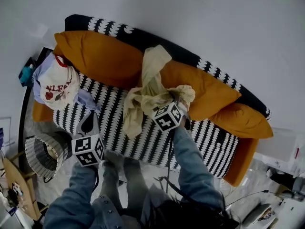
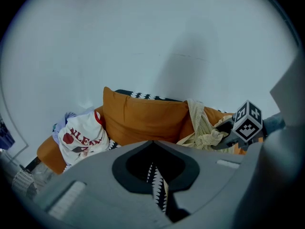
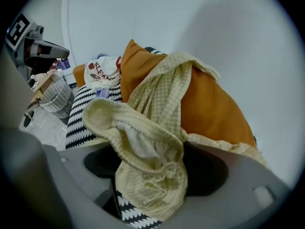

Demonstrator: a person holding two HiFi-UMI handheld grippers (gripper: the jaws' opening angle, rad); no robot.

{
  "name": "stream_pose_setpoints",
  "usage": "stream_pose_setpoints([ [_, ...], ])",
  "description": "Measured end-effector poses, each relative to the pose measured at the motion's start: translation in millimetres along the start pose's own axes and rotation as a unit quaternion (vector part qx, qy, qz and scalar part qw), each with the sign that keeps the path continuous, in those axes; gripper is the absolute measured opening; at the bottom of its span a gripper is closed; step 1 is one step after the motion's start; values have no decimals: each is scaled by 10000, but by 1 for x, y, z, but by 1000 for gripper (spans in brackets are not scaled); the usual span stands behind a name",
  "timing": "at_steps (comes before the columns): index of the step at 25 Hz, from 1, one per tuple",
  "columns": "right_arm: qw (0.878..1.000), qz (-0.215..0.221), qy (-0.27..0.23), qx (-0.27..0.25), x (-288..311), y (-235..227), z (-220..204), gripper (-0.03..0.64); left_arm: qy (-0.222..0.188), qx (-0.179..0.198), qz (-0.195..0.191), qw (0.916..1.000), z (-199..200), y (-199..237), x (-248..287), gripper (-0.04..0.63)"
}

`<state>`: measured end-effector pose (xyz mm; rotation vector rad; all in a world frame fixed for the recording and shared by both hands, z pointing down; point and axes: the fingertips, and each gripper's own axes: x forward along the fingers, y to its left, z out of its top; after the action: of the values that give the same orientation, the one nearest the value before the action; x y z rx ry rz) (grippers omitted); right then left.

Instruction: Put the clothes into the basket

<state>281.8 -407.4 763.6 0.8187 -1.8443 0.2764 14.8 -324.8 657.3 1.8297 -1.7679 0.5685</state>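
The basket [image 1: 44, 155] is stood on the floor at the sofa's [image 1: 109, 109] left end. The left hand-held gripper [image 2: 157, 185] is kept closed, empty, over the seat. A yellow garment [image 1: 147, 89] is clamped in the right hand-held gripper [image 3: 150, 178] — its tail draped over an orange cushion [image 1: 102, 56]. More clothes [image 1: 57, 85] are piled beyond the basket.

The yellow checked garment [image 3: 157, 128] is soft, crinkled cloth; the basket [image 1: 42, 152] is fine mesh.

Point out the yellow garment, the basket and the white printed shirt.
yellow garment [image 3: 157, 180], right gripper view, bunched lower fold
basket [image 1: 40, 157], head view, mesh wall
white printed shirt [image 1: 58, 87], head view, red lettering
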Motion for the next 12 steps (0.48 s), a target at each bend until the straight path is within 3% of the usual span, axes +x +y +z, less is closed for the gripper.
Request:
stream_pose_setpoints([
  [4,9989,-368,-110,257,16,-6,0,400,7,-42,105,9999,-6,14,0,9],
  [8,9946,-911,42,498,24,-24,-4,235,39,-117,190,9997,-16,21,-1,11],
  [12,9920,-806,176,953,24,-21,-4,146,62,-177,230,9996,-22,27,-6,10],
])
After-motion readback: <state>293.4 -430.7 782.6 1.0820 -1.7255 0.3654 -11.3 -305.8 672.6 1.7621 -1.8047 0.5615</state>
